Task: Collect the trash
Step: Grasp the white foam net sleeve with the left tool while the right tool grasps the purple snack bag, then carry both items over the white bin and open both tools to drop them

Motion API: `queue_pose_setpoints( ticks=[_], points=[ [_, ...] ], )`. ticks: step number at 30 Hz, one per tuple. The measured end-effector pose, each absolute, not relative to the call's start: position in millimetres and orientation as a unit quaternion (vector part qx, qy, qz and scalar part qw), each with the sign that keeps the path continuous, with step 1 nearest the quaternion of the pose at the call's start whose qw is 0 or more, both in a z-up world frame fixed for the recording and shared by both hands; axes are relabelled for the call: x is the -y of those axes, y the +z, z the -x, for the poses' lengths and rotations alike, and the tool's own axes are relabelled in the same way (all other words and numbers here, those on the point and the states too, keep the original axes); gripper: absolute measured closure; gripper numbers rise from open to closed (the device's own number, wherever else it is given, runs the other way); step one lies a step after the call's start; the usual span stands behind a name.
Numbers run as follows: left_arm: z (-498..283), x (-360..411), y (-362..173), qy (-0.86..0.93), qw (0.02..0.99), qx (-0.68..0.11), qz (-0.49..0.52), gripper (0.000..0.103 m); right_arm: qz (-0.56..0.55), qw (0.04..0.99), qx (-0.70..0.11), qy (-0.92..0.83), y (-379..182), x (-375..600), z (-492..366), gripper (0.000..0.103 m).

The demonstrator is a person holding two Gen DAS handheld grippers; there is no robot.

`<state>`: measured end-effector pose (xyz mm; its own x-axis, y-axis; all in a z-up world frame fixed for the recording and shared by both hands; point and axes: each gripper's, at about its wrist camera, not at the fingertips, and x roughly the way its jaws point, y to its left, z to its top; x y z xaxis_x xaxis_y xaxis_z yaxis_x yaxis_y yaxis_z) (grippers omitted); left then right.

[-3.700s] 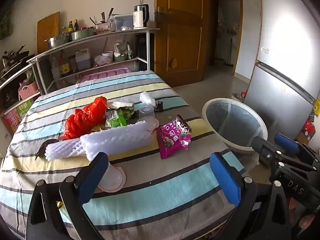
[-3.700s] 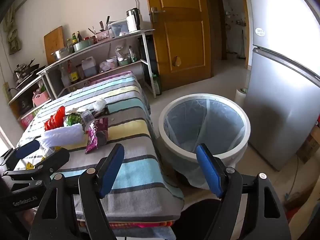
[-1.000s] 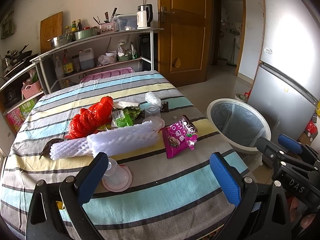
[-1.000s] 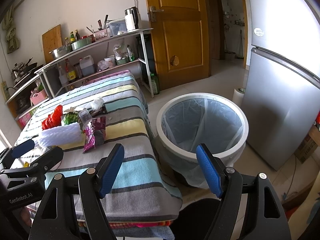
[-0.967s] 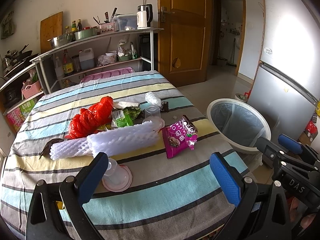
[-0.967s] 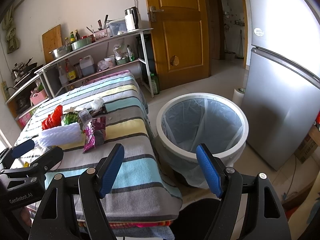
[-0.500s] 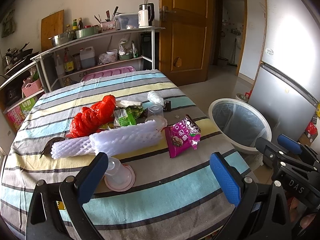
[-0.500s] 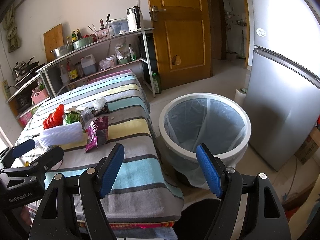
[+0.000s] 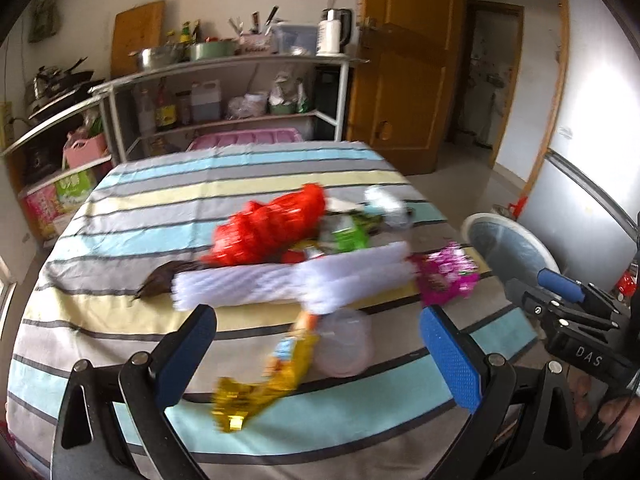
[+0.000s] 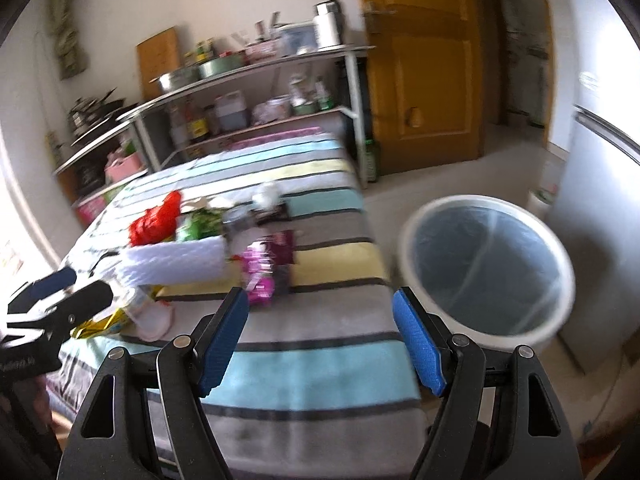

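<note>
Trash lies in a pile on the striped table (image 9: 120,216): a red plastic bag (image 9: 268,228), white foam netting (image 9: 288,280), a green wrapper (image 9: 348,236), a pink snack bag (image 9: 446,276), a clear plastic cup on its side (image 9: 344,344) and a gold wrapper (image 9: 260,380). My left gripper (image 9: 316,356) is open, just short of the cup and gold wrapper. My right gripper (image 10: 320,340) is open and empty over the table's near right part. The white bin (image 10: 484,268) with a liner stands on the floor right of the table. The frames are motion-blurred.
A metal shelf rack (image 9: 224,92) with pots, bottles and a kettle stands behind the table. A wooden door (image 9: 404,80) is at the back right. A grey fridge (image 10: 600,184) stands right of the bin (image 9: 504,248).
Both grippers have swung left toward the table. The trash pile now sits closer and more central in the left view, and a gold wrapper has come into sight. Both stay open.
</note>
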<state>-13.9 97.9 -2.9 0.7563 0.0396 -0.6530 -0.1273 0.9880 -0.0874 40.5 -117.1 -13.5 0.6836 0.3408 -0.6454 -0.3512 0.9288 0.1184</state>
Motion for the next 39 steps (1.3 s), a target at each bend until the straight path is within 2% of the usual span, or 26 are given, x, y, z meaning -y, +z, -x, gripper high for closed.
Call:
queue_pose_setpoints(
  ticks=[8, 12, 14, 21, 23, 28, 30, 34, 36, 39],
  points=[
    [-1, -131, -12, 0.023, 0.925, -0.368, 0.095, 0.000, 0.016, 0.896, -0.380, 0.230, -27, 85, -68, 0.028],
    [-20, -127, -10, -0.009, 0.926, -0.371, 0.071, 0.000, 0.000, 0.886, -0.394, 0.243, -29, 83, -80, 0.029],
    [-26, -121, -8, -0.021, 0.927, -0.371, 0.057, 0.001, 0.009, 0.885, -0.399, 0.241, -30, 79, -83, 0.039],
    [-46, -104, -9, -0.065, 0.922, -0.380, 0.027, 0.003, 0.001, 0.868, -0.425, 0.256, -39, 78, -96, 0.062],
    [-53, -98, -12, -0.069, 0.918, -0.390, 0.015, 0.003, -0.006, 0.863, -0.429, 0.266, -41, 80, -97, 0.072],
    [-64, -85, -16, -0.094, 0.912, -0.399, -0.006, 0.007, -0.023, 0.864, -0.426, 0.269, -39, 84, -99, 0.078],
    [-66, -81, -19, -0.099, 0.906, -0.410, -0.018, 0.019, -0.026, 0.864, -0.426, 0.266, -38, 87, -99, 0.079],
    [-68, -74, -24, -0.107, 0.900, -0.422, -0.029, 0.032, -0.036, 0.866, -0.424, 0.262, -36, 92, -99, 0.080],
    [-70, -71, -26, -0.106, 0.897, -0.428, -0.032, 0.044, -0.037, 0.867, -0.422, 0.263, -35, 92, -97, 0.080],
    [-69, -70, -26, -0.106, 0.897, -0.428, -0.029, 0.052, -0.036, 0.867, -0.421, 0.264, -34, 92, -96, 0.080]
  ],
)
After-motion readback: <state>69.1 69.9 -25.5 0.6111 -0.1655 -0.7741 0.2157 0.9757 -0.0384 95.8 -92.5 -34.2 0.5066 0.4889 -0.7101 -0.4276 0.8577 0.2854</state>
